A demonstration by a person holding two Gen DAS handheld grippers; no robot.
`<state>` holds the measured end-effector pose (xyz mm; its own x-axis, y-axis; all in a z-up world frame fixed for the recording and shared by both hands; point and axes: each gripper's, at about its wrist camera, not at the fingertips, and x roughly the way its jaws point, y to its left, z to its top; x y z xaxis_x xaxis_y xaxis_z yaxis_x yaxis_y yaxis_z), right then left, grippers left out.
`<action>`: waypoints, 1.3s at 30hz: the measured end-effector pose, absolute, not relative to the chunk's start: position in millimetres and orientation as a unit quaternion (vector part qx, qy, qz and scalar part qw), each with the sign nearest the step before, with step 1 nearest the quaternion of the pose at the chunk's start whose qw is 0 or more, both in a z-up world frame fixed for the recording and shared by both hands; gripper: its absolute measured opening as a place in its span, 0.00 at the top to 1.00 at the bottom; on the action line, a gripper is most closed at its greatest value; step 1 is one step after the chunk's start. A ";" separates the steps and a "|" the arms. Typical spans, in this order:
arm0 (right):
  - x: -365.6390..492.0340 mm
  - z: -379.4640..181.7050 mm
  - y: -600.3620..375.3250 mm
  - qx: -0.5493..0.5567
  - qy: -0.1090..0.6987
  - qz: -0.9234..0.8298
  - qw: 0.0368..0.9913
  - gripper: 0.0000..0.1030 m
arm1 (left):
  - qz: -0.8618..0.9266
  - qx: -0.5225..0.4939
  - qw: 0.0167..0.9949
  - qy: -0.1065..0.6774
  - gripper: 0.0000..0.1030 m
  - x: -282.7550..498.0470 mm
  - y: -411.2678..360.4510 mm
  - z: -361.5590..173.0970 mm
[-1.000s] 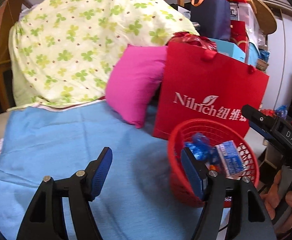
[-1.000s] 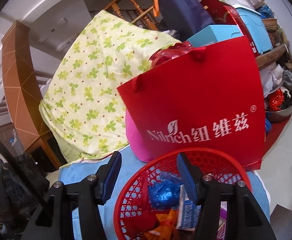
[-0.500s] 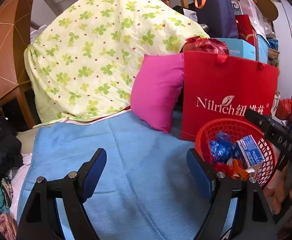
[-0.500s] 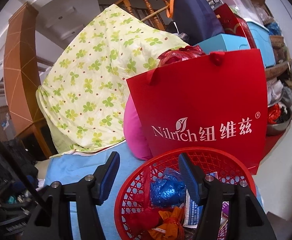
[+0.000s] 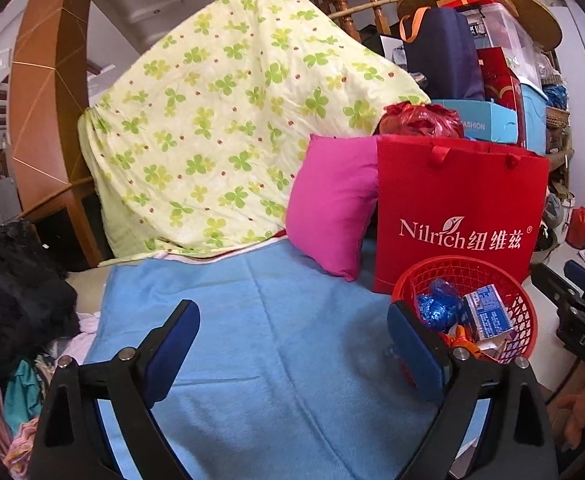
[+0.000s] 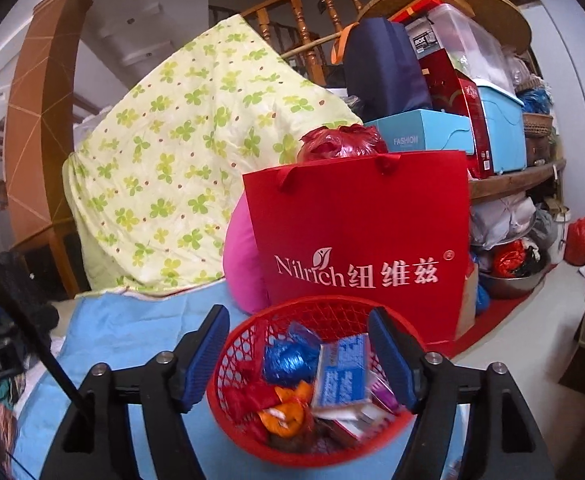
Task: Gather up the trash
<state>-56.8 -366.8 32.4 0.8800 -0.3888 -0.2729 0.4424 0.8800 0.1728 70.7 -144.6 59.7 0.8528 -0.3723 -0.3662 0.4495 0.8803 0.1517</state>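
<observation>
- Since a second ago both views have pulled back and up: left wrist view now shows much more of the blue blanket, and the red basket sits smaller, off to its right side.
- Basket itself looks unmoved, on the blanket's right edge, just in front of the red Nilrich bag, pink pillow beside the bag.
- Trash already in basket: blue crumpled wrapper, blue-white carton, orange wrapper, other bits too blurred to name.
- No loose trash visible on the blanket, so collection judged near finished or done; retreat reads as post-drop pull-away.
- Left gripper: jaws spread wide, released, nothing between them, over bare blanket, touching nothing; its right finger overlaps the basket in view only.
- Right gripper: jaws wide apart, released, empty, hovering above the basket; contact with the rim not apparent.
- Green clover quilt draped behind, clothes pile at left; neither part of the task.
</observation>
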 end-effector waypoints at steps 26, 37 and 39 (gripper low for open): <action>-152.4 85.1 -330.1 0.120 0.194 -0.169 0.959 0.27 | -0.188 0.115 0.962 0.160 0.05 -22.5 -117.7 98.9; -163.7 93.9 -319.4 0.116 0.185 -0.163 0.962 0.27 | -0.184 0.120 0.964 0.149 0.05 -37.9 -111.7 107.2; -163.8 93.7 -318.7 0.118 0.185 -0.161 0.962 0.26 | -0.184 0.121 0.964 0.148 0.05 -37.8 -111.5 107.2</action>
